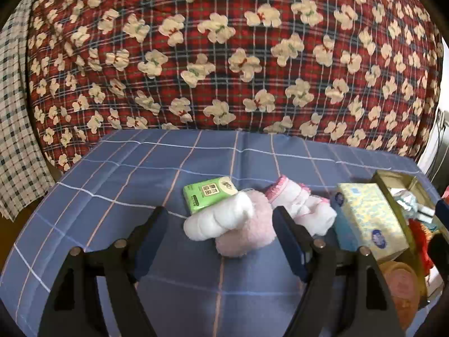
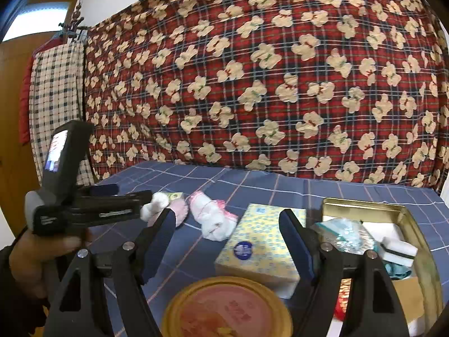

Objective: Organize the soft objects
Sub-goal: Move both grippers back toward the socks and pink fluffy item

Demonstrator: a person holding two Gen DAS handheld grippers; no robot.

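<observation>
socks (image 1: 303, 207) between plush toy (image 1: 241, 230) and tissue box (image 1: 367, 219)

The round gold lid with a pink middle (image 2: 227, 307) is blurry, and the bottom edge of the right wrist view cuts it off. The red writing on it is too smeared to read. The green tissue pack (image 1: 209, 193) is partly hidden behind the white and pink fluffy toy (image 1: 233, 224). The gold metal tin (image 2: 415, 241) runs off the right side.
</observation>
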